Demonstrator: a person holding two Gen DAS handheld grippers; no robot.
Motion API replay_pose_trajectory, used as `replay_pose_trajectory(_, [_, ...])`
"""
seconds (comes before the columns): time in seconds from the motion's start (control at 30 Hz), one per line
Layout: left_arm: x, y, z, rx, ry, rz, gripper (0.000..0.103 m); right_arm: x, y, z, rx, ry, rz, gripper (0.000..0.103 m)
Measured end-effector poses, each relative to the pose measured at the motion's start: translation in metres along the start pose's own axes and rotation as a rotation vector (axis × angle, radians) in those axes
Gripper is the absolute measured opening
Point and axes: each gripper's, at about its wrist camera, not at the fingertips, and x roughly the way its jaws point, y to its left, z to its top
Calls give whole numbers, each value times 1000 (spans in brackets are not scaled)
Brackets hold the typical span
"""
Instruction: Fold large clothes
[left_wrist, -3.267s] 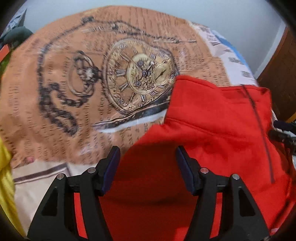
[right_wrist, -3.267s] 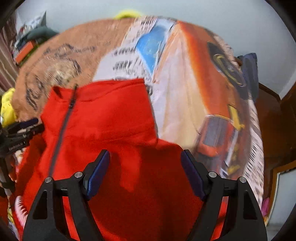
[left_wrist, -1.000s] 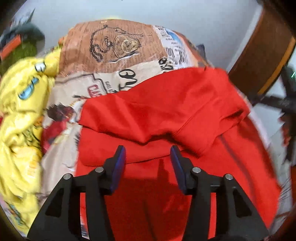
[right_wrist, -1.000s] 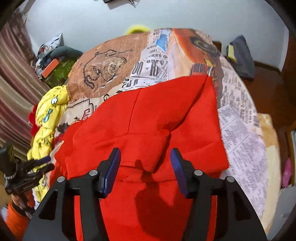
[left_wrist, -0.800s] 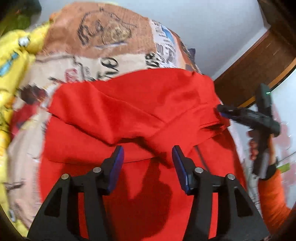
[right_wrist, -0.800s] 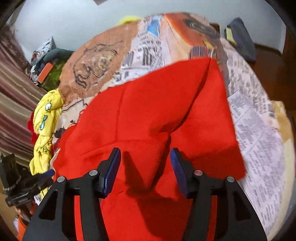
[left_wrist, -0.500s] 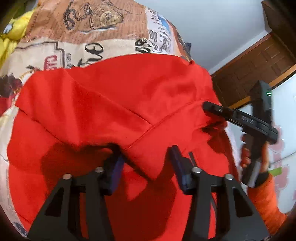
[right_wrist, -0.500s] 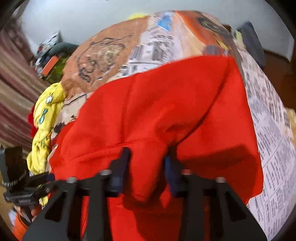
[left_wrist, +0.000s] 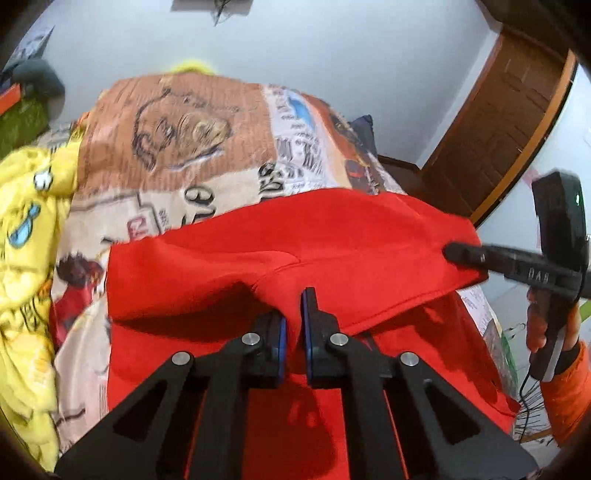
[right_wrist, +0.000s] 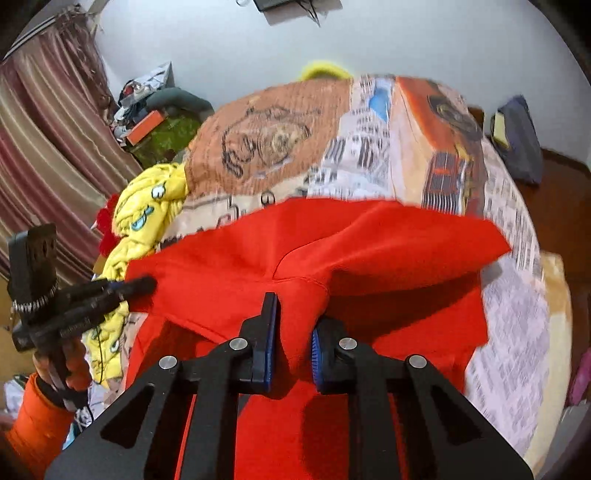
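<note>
A large red garment (left_wrist: 332, 240) lies on the printed bedspread (left_wrist: 177, 147), its far part folded over and lifted. My left gripper (left_wrist: 293, 325) is shut on a pinched fold of the red garment. My right gripper (right_wrist: 291, 332) is shut on another fold of the same garment (right_wrist: 369, 243). The right gripper also shows in the left wrist view (left_wrist: 465, 254), at the garment's right edge. The left gripper shows in the right wrist view (right_wrist: 140, 286), at the garment's left edge. The cloth hangs stretched between them above the lower layer.
A yellow cartoon-print garment (left_wrist: 22, 236) is heaped at the bed's left side, also in the right wrist view (right_wrist: 147, 206). A wooden door (left_wrist: 495, 140) stands to the right. Striped curtains (right_wrist: 44, 155) and clutter (right_wrist: 147, 110) are at the left. A dark bag (right_wrist: 517, 140) lies beyond the bed.
Both grippers have closed from open onto folds of the red garment and have raised it, with the view tilting up toward the wall.
</note>
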Motion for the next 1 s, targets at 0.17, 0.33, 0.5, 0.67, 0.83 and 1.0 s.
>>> replay_pose_trajectory(0.17, [24, 13, -23, -15, 97, 44, 7, 28, -8, -25, 71, 67, -7, 14])
replay_pose_trajectory(0.33, [55, 22, -56, -27, 189, 127, 8, 39, -6, -43, 0, 96, -158, 15])
replay_pose_trajectory(0.5, [38, 26, -68, -32, 170, 148, 29, 33, -19, -51, -36, 139, -261, 21])
replay_pose_trajectory(0.67, [16, 33, -70, 41, 152, 241, 32, 7, -26, -48, -39, 106, -267, 22])
replay_pose_trajectory(0.83, [-2, 50, -48, 22, 87, 283, 38, -14, -19, -26, -30, -12, -228, 39])
replay_pose_trajectory(1.0, [4, 56, -17, -37, 32, 247, 46, 2, 0, -3, -62, -53, -200, 48])
